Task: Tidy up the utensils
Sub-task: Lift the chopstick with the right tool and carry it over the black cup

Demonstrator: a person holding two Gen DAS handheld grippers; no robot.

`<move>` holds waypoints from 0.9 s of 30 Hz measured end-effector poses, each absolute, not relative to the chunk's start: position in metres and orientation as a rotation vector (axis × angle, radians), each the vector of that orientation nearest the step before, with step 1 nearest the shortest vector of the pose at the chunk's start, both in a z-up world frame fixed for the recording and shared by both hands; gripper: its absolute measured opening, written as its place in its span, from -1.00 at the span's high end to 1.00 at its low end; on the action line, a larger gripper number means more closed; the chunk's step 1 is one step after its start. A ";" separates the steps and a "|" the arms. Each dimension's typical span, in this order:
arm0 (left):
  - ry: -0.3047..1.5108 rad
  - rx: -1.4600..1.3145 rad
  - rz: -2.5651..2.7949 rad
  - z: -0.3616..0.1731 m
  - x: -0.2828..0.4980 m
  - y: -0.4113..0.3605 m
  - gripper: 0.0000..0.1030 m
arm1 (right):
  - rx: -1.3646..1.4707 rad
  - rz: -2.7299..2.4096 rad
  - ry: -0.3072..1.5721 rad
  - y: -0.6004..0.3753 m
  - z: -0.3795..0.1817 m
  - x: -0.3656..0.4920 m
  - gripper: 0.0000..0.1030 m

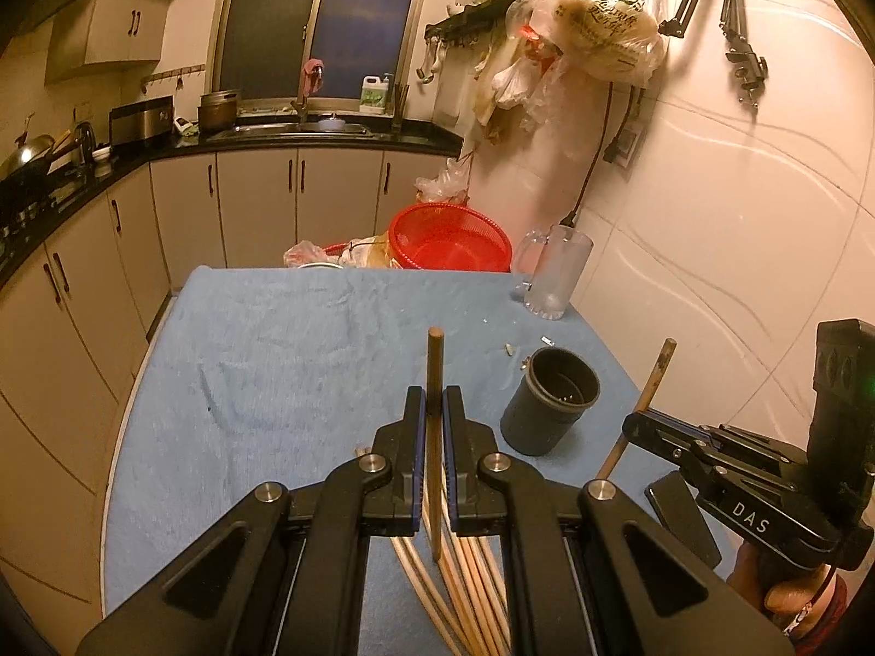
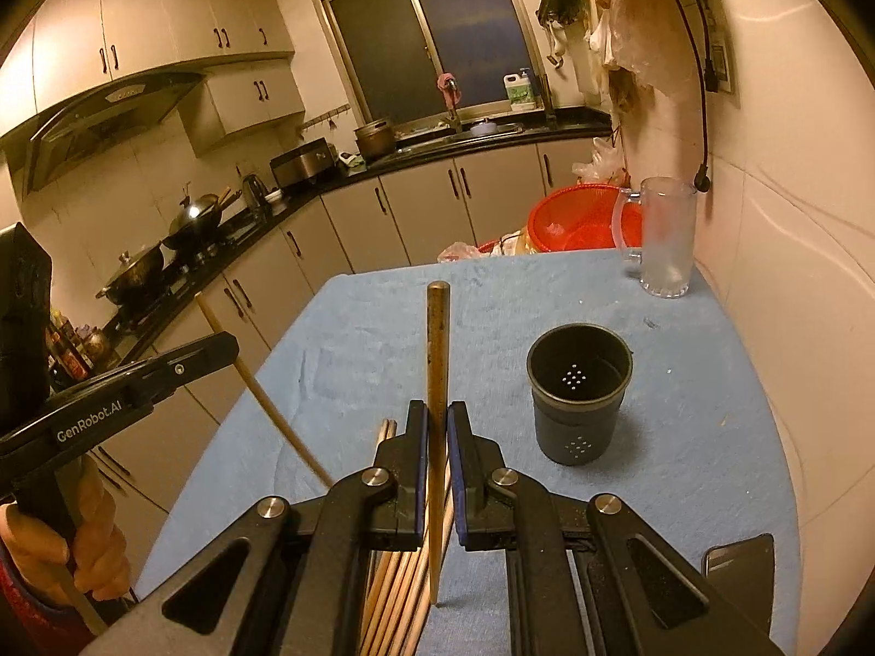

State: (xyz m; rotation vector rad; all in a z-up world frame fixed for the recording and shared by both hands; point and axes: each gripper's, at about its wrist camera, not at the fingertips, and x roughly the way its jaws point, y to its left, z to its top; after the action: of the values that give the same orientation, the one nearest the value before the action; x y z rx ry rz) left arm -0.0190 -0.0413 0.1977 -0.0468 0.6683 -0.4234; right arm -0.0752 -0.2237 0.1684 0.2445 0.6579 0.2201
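Both tongs clenched: left tongs point(image 1: 435, 410) and right tongs point(image 2: 436, 426) each grasp upright chopstick point(image 1: 436, 382) — dark holder point(image 1: 549, 407) stands right, nearer right tongs.

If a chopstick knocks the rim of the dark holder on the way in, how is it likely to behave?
The holder probably tips fairly easily: it is tall, narrower at the base, and looks empty, so likely light. The blue towel under it should resist sliding, which favours tipping. Tipped over, its round wall would likely let it roll.
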 end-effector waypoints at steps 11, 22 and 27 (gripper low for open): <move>0.666 -0.039 -0.439 0.210 -0.007 -0.060 0.89 | 0.268 0.212 0.632 -0.242 0.184 -0.075 0.84; 0.575 -0.040 -0.494 0.267 0.009 -0.103 0.89 | 0.352 0.158 0.512 -0.300 0.242 -0.065 0.84; 0.531 -0.058 -0.522 0.294 0.021 -0.121 0.89 | 0.373 0.122 0.460 -0.324 0.266 -0.054 0.84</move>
State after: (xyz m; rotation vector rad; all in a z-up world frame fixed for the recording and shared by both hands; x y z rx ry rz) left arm 0.0212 -0.1210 0.2937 -0.0582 0.5306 -0.5221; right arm -0.0541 -0.3238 0.2665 0.3725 0.4599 0.1218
